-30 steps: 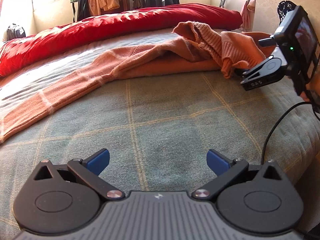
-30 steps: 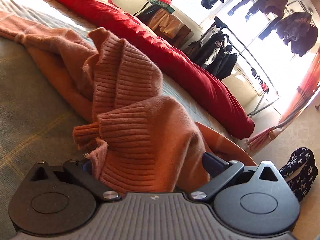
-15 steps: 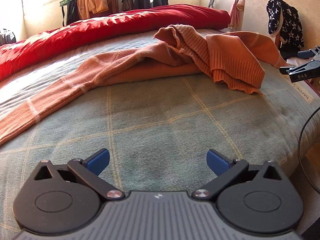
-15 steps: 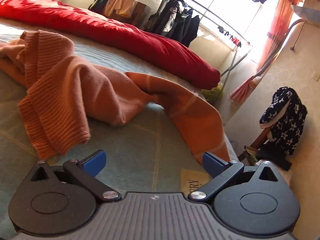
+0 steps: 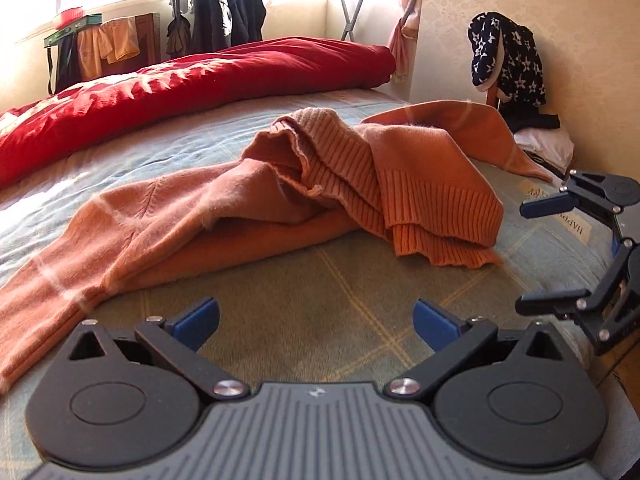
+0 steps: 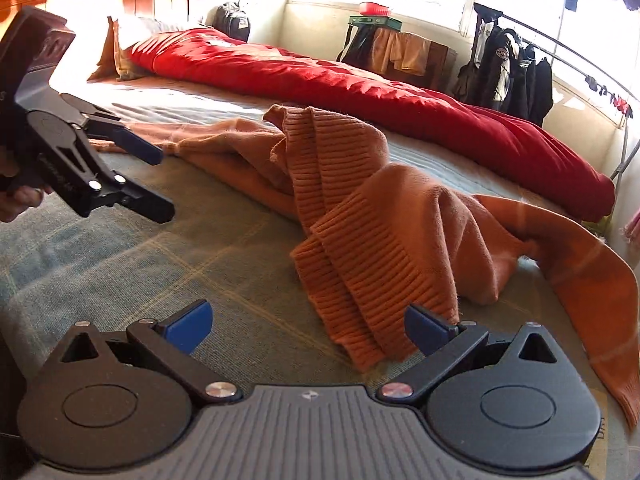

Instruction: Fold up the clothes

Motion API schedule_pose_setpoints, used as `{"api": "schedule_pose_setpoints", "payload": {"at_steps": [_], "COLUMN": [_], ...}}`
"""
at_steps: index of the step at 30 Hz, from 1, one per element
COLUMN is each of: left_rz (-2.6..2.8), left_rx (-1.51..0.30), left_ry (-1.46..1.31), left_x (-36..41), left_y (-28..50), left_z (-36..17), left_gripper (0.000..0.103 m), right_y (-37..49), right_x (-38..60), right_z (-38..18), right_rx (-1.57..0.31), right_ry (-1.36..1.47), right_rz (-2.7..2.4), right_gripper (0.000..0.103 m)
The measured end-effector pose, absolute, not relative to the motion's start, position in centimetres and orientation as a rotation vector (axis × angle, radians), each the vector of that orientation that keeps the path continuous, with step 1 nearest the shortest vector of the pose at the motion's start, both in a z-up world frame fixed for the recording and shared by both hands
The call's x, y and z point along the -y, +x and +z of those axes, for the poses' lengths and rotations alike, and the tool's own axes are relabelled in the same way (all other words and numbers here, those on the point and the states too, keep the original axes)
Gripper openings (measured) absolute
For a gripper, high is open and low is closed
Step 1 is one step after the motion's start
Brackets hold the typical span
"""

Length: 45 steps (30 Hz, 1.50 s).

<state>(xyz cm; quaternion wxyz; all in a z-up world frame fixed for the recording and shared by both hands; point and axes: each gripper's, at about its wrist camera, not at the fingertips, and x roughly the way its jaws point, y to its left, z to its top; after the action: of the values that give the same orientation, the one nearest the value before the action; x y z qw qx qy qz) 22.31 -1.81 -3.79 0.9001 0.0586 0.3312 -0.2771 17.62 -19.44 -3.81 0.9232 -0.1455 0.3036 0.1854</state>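
Note:
An orange knit sweater (image 5: 320,184) lies crumpled on the blue-green checked bed cover (image 5: 312,312), one sleeve stretched to the left (image 5: 60,280) and its ribbed hem bunched at the right (image 5: 440,216). It also shows in the right wrist view (image 6: 372,216). My left gripper (image 5: 316,322) is open and empty, low over the cover in front of the sweater. My right gripper (image 6: 308,326) is open and empty, its right finger beside the ribbed hem (image 6: 372,300). Each gripper shows in the other's view: the right one (image 5: 560,252), the left one (image 6: 132,176).
A red duvet (image 5: 180,88) lies rolled along the far side of the bed. A chair with a star-patterned dark garment (image 5: 508,60) stands at the right wall. A clothes rack with dark jackets (image 5: 224,12) and a small table (image 6: 400,48) stand by the window.
My right gripper let go of the ribbed hem, opened and drew back from the sweater, then swung left. The sweater dropped onto the bed. My left gripper turned a little to the right.

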Motion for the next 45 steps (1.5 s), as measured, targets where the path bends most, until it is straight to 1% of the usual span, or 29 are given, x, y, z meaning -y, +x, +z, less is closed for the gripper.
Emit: {"api": "schedule_pose_setpoints", "payload": {"at_steps": [7, 15, 21, 26, 31, 38, 40, 45], "left_rz": [-0.609, -0.702, -0.759, -0.751, -0.767, -0.745, -0.662, -0.557], "left_rx": [-0.606, -0.499, -0.380, -0.305, -0.355, -0.518, -0.518, -0.440], "left_ry": [0.057, -0.028, -0.159, -0.172, -0.059, 0.038, 0.161, 0.585], "left_x": [3.2, 5.2, 3.1, 0.1, -0.4, 2.1, 3.5, 7.3], "left_y": [28.2, 29.8, 27.2, 24.3, 21.6, 20.6, 19.5, 17.1], "left_z": [-6.8, -7.1, -3.3, 0.5, 0.5, -2.8, -3.4, -5.1], "left_gripper": [0.102, 0.102, 0.102, 0.102, 0.102, 0.102, 0.102, 0.102], "right_y": [19.5, 21.0, 19.8, 18.3, 17.0, 16.5, 16.3, 16.3], "right_x": [20.1, 21.4, 21.7, 21.9, 21.7, 21.4, 21.3, 21.4], "right_z": [-4.6, -5.4, -4.4, -3.3, -2.8, -2.6, -2.6, -3.2], "right_rx": [-0.627, -0.641, -0.617, -0.600, -0.595, -0.603, -0.598, -0.609], "right_ry": [-0.256, -0.171, -0.167, -0.188, -0.198, -0.214, -0.229, -0.264], "right_rz": [0.371, 0.346, 0.322, 0.302, 0.306, 0.307, 0.299, 0.279], "right_gripper": [0.103, 0.103, 0.103, 0.103, 0.103, 0.103, 0.103, 0.103]}}
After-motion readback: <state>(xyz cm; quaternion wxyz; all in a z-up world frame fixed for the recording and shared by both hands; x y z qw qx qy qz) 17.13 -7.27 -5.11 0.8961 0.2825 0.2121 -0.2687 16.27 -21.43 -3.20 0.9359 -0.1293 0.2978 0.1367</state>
